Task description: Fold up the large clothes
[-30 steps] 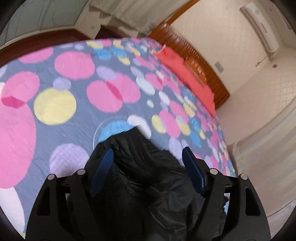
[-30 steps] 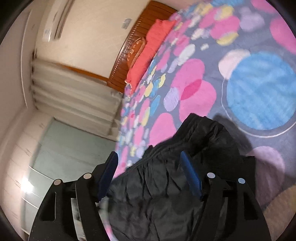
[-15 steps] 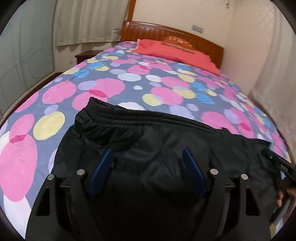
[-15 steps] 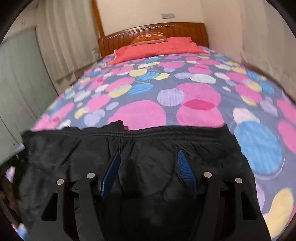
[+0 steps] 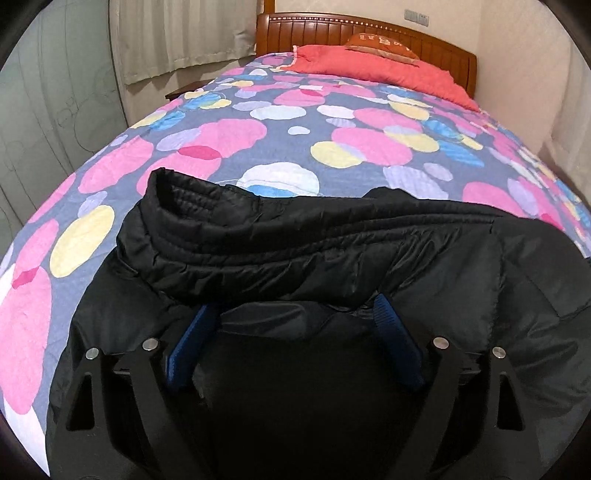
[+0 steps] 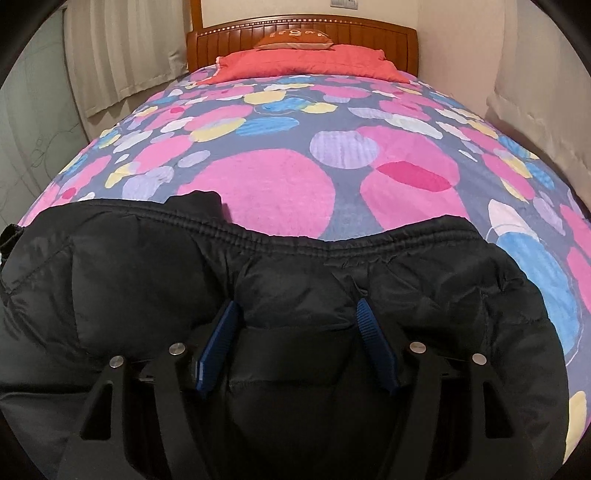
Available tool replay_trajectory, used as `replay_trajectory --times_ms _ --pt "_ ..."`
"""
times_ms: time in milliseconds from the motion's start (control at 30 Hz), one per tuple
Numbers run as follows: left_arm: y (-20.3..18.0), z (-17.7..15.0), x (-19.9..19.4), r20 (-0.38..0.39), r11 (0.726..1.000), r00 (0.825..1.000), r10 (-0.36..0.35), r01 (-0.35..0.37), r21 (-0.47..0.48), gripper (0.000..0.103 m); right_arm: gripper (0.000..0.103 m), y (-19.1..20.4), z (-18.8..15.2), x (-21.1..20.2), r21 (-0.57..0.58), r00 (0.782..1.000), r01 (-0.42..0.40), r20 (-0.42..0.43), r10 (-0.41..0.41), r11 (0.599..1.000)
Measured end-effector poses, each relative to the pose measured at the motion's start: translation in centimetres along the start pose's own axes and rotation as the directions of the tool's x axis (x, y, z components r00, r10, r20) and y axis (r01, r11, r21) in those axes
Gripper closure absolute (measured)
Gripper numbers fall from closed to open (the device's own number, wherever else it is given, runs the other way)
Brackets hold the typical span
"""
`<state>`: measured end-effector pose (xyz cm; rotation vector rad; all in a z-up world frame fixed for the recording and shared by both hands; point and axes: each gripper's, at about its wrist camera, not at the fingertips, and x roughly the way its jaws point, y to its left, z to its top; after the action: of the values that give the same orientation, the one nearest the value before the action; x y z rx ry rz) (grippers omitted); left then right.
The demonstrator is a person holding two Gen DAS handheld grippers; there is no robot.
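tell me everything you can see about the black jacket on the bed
The black jacket is puffy and quilted, with a slightly shiny, nylon-like shell. It lies spread across the near end of the bed, on the spotted quilt. Its gathered elastic edge faces the headboard, and a ribbed cuff or collar end sticks up at the left. Folds of it bulge between both tongs; both are opening.

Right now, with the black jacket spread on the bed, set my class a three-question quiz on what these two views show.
1. True or false: the black jacket lies on a spotted bedspread.
2. What colour is the pillow by the headboard: A green, B red, C white?
3. Fill in: padded cloth bulges between the blue pads of the left tongs and the right ____.

Key: 1 true. 2 B. 3 tongs.
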<state>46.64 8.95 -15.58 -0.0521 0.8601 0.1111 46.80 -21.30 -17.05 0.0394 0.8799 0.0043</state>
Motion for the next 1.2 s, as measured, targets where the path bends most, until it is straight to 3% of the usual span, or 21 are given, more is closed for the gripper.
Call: replay_trajectory --times_ms 167,267,367,433,533,633,800,933,1000,1100,1167,1200 --pt "0.5 0.6 -1.7 -0.048 1.0 0.999 0.008 -0.009 -0.02 0.018 0.037 0.2 0.4 -1.3 -0.005 1.0 0.018 -0.011 -0.018 1.0" --pt "0.5 0.7 -4.8 0.019 0.999 1.0 -0.023 0.024 -0.048 0.018 0.038 0.9 0.7 -4.4 0.037 0.998 -0.01 0.068 0.008 0.999" --pt "-2.0 1.0 -6.8 0.09 0.997 0.993 -0.078 0.076 0.019 0.018 0.04 4.1 1.1 -5.3 -0.003 0.994 -0.073 0.084 0.073 0.997" --pt "-4.2 1.0 -6.7 0.089 0.992 0.991 -0.101 0.093 0.087 0.018 0.04 6.5 1.1 -4.7 -0.064 0.995 -0.064 0.078 0.069 0.996" --pt "-6.6 0.3 -4.7 0.074 0.986 0.996 -0.058 0.046 0.159 0.018 0.04 8.3 0.5 -2.9 -0.119 0.998 -0.024 0.053 0.03 0.993" --pt "-6.5 -0.1 -1.2 -0.014 0.991 0.998 -0.059 0.06 0.122 0.018 0.04 7.8 0.1 -0.9 -0.087 0.999 -0.053 -0.006 0.053 0.995" --pt "-7.8 -0.6 0.0 0.0 0.985 1.0 0.022 -0.022 0.169 0.017 0.04 8.0 -0.1 -0.2 -0.093 0.999 -0.033 0.009 0.034 0.995" --pt "-5.7 -0.1 -2.3 -0.04 0.991 0.998 -0.054 0.059 0.123 0.021 0.04 5.4 0.3 -3.0 -0.014 0.994 -0.101 0.038 0.101 0.995" --pt "-3.7 -0.1 -5.0 0.028 0.994 0.998 -0.058 0.055 0.096 0.021 0.04 2.9 0.4 -5.2 0.007 0.994 -0.073 0.084 0.072 0.997" --pt "-1.2 -0.1 -6.7 0.117 0.998 0.993 0.018 -0.025 0.056 0.021 0.039 -0.7 0.2 -6.1 0.022 0.989 0.099 0.111 -0.101 0.995" --pt "0.4 -0.1 -5.4 0.087 0.997 0.993 0.075 -0.076 0.007 0.021 0.039 -2.6 -0.1 -4.9 0.043 0.983 0.169 0.063 -0.171 0.985" --pt "0.9 -0.3 -4.3 0.04 0.997 0.996 0.078 -0.077 -0.016 0.021 0.038 -3.6 -0.6 -3.5 0.066 0.987 0.159 0.019 -0.161 0.985"
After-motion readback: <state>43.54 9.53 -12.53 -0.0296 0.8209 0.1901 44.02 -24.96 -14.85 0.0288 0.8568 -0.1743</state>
